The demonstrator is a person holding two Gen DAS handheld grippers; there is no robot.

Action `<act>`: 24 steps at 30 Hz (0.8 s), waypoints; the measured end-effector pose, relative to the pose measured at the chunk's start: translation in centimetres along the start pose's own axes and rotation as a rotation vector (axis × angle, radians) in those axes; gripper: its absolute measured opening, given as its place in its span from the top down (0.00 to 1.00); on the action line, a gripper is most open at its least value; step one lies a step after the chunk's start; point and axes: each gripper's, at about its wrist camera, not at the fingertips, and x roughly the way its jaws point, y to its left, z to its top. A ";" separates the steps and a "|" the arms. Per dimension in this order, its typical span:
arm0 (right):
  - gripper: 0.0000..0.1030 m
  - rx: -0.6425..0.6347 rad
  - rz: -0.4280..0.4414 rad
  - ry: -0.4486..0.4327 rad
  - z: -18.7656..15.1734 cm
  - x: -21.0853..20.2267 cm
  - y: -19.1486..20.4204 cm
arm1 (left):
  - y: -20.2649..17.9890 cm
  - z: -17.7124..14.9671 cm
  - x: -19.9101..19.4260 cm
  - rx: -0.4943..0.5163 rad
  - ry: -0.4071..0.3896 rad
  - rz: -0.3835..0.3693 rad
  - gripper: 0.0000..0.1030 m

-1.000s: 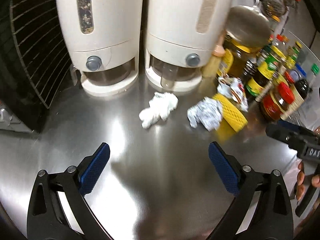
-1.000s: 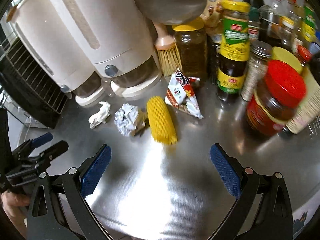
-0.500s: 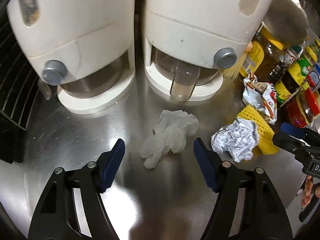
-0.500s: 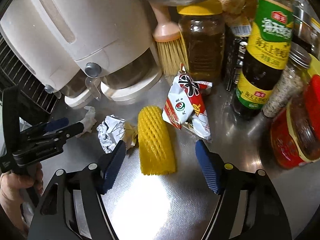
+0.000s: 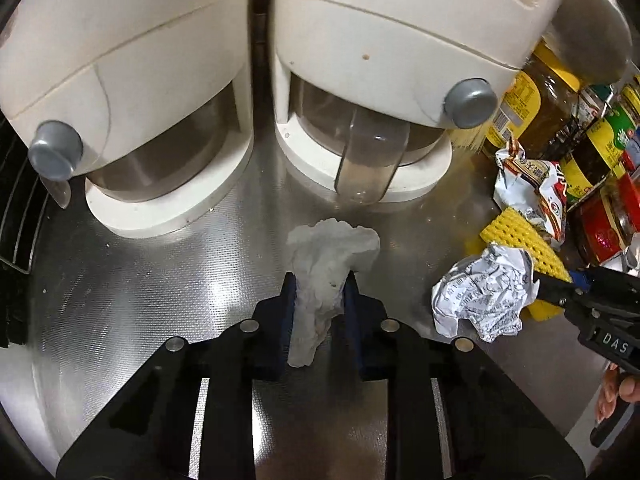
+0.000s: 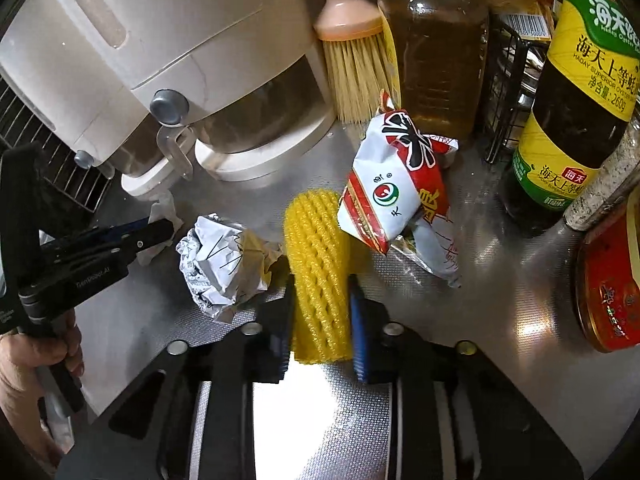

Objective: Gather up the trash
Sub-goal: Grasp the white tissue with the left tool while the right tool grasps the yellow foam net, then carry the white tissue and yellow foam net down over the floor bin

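1. The left gripper (image 5: pixel 319 300) is pointed steeply down at the steel counter (image 5: pixel 140 300). Its jaws are closing, and the blue pads are already pressed on the crumpled white tissue (image 5: pixel 332 264), which lies just in front of the right-hand white dispenser (image 5: pixel 380 60).
2. The right gripper (image 6: pixel 320 312) is angled down likewise. Its jaws are closing on the near end of the yellow foam net (image 6: pixel 318 264), which is squeezed between the pads.
3. A crumpled paper ball (image 6: pixel 224 264) is seen just left of the net, touching it; a red-and-white snack wrapper (image 6: pixel 396 200) leans at the net's far right.
4. In the right wrist view, the left gripper is seen at the left edge, held by a hand (image 6: pixel 24 364).
5. Compared with a second ago, both grippers have been lowered and brought closer to the trash; the jaws, then wide apart over bare counter, are now narrowed onto the tissue and the net.
6. The trash has not been lifted from the counter.
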 end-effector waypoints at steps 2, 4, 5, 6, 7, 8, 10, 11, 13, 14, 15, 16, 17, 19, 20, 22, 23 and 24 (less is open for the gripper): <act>0.85 0.003 -0.002 -0.004 0.0 -0.1 0.0 | -0.3 -0.2 -0.3 0.005 -0.003 -0.001 0.80; 0.87 -0.003 -0.007 -0.005 -0.2 -0.6 0.1 | -0.6 -0.4 -0.8 0.008 -0.005 -0.007 0.80; 0.87 -0.012 -0.012 -0.008 -0.4 -0.8 0.3 | -0.8 -0.4 -1.0 0.010 -0.007 -0.007 0.80; 0.87 -0.020 -0.014 -0.012 -0.6 -1.2 0.5 | -1.0 -0.6 -1.4 0.014 -0.012 -0.005 0.80; 0.87 -0.022 -0.011 -0.015 -0.8 -1.5 0.5 | -1.1 -0.8 -1.8 0.018 -0.018 -0.005 0.80; 0.87 -0.022 -0.009 -0.017 -1.0 -1.7 0.6 | -1.1 -1.0 -2.3 0.019 -0.023 -0.004 0.80; 0.87 -0.022 -0.001 -0.022 -1.5 -2.3 0.8 | -1.3 -1.5 -3.3 0.020 -0.035 -0.006 0.80; 0.87 -0.022 0.002 -0.025 -1.7 -2.6 0.9 | -1.3 -1.8 -3.9 0.021 -0.044 -0.006 0.80; 0.87 -0.023 0.008 -0.034 -2.2 -3.2 1.0 | -1.8 -2.3 -4.8 0.029 -0.056 -0.002 0.80; 0.87 -0.023 0.011 -0.039 -2.5 -3.6 1.0 | -1.8 -2.6 -5.5 0.037 -0.061 0.000 0.80; 0.87 -0.022 0.017 -0.043 -2.8 -4.0 1.1 | -1.9 -3.0 -6.0 0.041 -0.064 0.000 0.80; 0.87 -0.022 0.022 -0.045 -3.1 -4.3 1.2 | -2.2 -3.5 -6.6 0.044 -0.067 -0.001 0.80; 0.87 -0.022 0.028 -0.049 -3.5 -4.7 1.2 | -2.5 -4.2 -7.2 0.045 -0.069 -0.007 0.80; 0.87 -0.023 0.038 -0.058 -4.4 -5.5 1.4 | -2.6 -5.2 -8.3 0.042 -0.073 -0.013 0.80; 0.87 -0.025 0.041 -0.061 -4.9 -6.0 1.5 | -2.8 -5.9 -8.9 0.041 -0.075 -0.014 0.80; 0.87 -0.031 0.048 -0.067 -5.8 -6.8 1.8 | -3.4 -7.0 -9.8 0.037 -0.078 -0.018 0.80; 0.87 -0.038 0.051 -0.068 -6.4 -7.3 2.1 | -3.6 -7.7 -10.4 0.035 -0.080 -0.022 0.80; 0.87 -0.047 0.054 -0.070 -7.0 -7.8 2.4 | -3.7 -8.3 -11.1 0.035 -0.082 -0.024 0.80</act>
